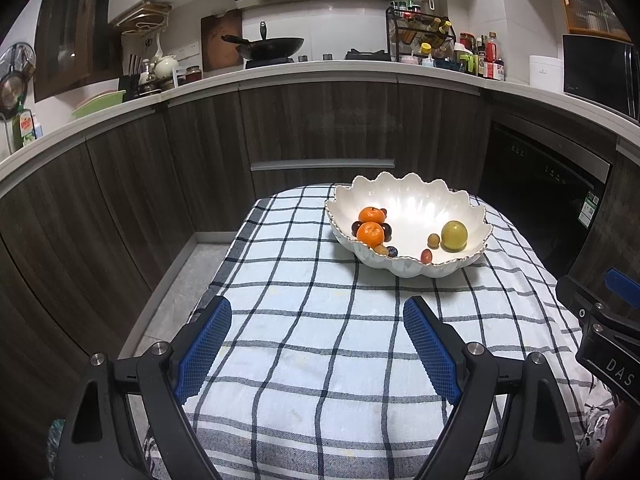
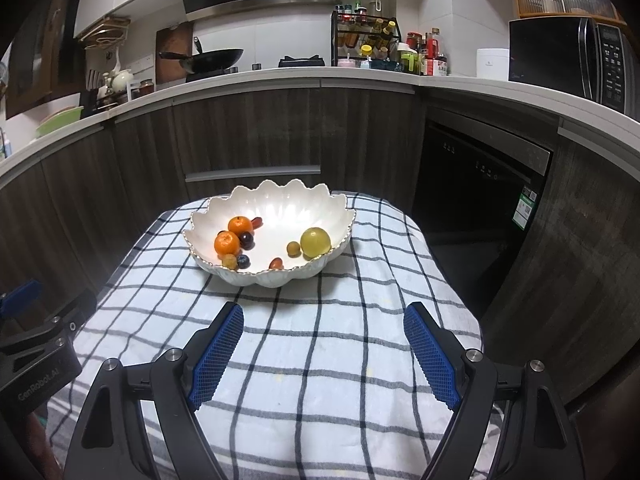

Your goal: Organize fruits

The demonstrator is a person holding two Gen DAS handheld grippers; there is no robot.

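A white scalloped bowl [image 1: 404, 266] [image 2: 276, 276] stands on the far part of a checked cloth [image 1: 320, 340] [image 2: 320, 340]. Inside lie two oranges [image 1: 370, 234] [image 2: 227, 243], a yellow-green round fruit [image 1: 454, 235] [image 2: 315, 241] and several small dark and tan fruits. My left gripper [image 1: 318, 312] hovers open over the cloth, short of the bowl, nothing between its blue pads. My right gripper [image 2: 324, 318] is open too, just in front of the bowl and empty. Each gripper shows at the edge of the other's view.
The cloth covers a small table whose left edge drops to a grey floor [image 1: 176, 292]. Dark wood cabinets [image 1: 320, 128] curve behind it, with a black dishwasher [image 2: 480, 208] at the right. The counter carries a wok [image 1: 268, 48], bottles and a microwave [image 2: 572, 60].
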